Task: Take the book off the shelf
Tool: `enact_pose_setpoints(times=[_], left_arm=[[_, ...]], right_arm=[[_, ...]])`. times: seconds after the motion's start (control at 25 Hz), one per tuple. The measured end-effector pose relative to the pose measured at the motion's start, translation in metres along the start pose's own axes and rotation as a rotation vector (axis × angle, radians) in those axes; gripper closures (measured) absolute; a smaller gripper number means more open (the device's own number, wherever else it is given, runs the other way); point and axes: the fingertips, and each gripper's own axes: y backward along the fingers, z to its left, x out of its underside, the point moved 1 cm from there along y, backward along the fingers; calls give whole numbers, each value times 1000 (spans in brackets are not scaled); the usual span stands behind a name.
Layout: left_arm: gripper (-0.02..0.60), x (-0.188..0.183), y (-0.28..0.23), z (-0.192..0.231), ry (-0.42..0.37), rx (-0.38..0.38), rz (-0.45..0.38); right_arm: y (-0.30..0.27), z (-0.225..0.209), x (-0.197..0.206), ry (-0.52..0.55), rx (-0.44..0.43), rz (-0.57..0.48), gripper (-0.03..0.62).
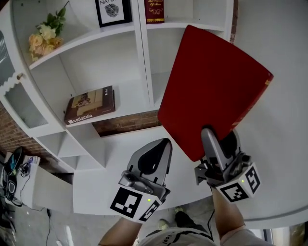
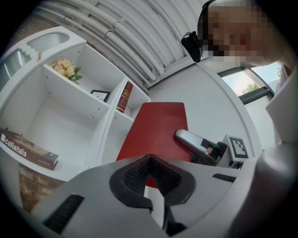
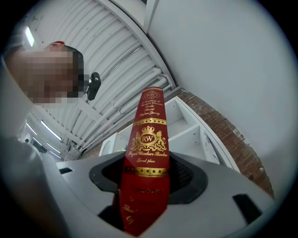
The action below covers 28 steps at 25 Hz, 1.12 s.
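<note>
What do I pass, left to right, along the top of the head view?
Flowers → framed picture → upright red-spined book → large red book, held in the right tool.

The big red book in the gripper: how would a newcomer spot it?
Find the white shelf unit. In front of it the right gripper grips a large red book by its spine. Unlike the brown book lying flat on a shelf and the red volume standing higher up, it is off the shelves.

book (image 1: 211,89): red cover, gold-printed spine | shelf (image 1: 135,100): white | wall (image 1: 126,124): red-brown brick
</note>
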Motion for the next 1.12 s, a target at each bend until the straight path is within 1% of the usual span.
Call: enact_pose_setpoints(times=[0.24,0.48,0.76,1.12], left_arm=[[571,16,13,0,36,-16,20],[571,20,20,-7,45,-13,28],[571,16,27,-15,40,-13,24],[571,5,45,-12,29,-36,11]], right_arm=[[21,3,23,-4,15,47,339],[35,11,36,-12,27,68,339],[41,21,37,-38,19,85,339],[37,42,39,-41,-7,95,339]])
